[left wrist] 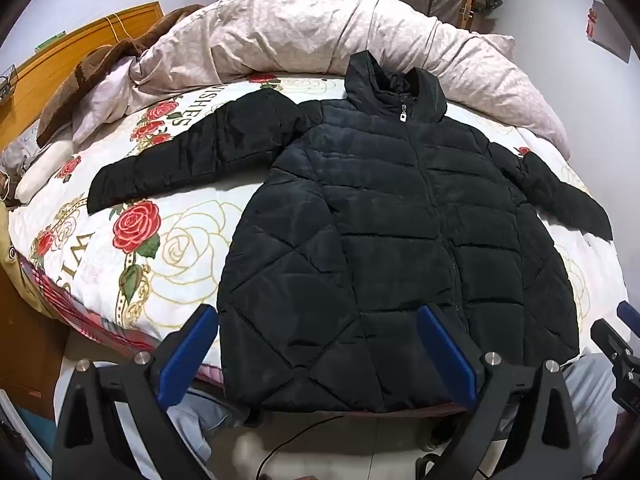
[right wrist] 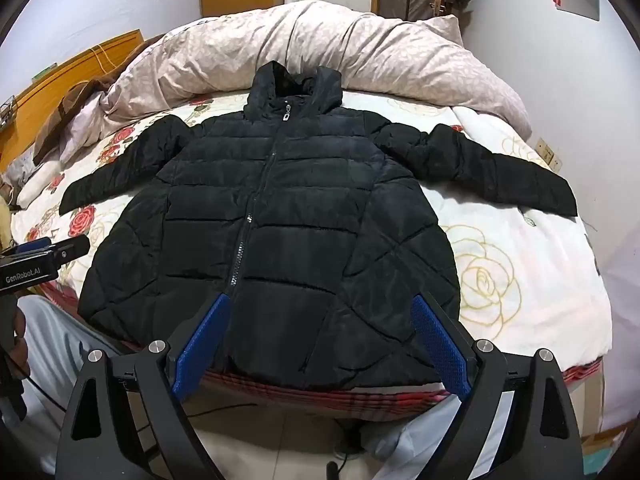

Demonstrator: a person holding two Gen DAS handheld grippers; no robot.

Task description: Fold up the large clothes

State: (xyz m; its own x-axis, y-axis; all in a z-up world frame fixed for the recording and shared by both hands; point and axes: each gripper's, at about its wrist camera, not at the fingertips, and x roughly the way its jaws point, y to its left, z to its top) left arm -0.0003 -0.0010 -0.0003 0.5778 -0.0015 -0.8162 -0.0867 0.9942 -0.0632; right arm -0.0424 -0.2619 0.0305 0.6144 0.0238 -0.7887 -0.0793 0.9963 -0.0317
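The jacket (left wrist: 392, 240) is spread flat, zipped, on the bed (left wrist: 168, 248), hem at the near edge, sleeves stretched left and right. A duvet (left wrist: 304, 36) is heaped beyond. The left gripper (left wrist: 316, 316) and right gripper (right wrist: 320, 304) are held released above the hem, nothing grasped.

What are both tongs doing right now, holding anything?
Left tongs: open, holding nothing, hovering over the black jacket hem.
Right tongs: open, holding nothing, also over the hem.
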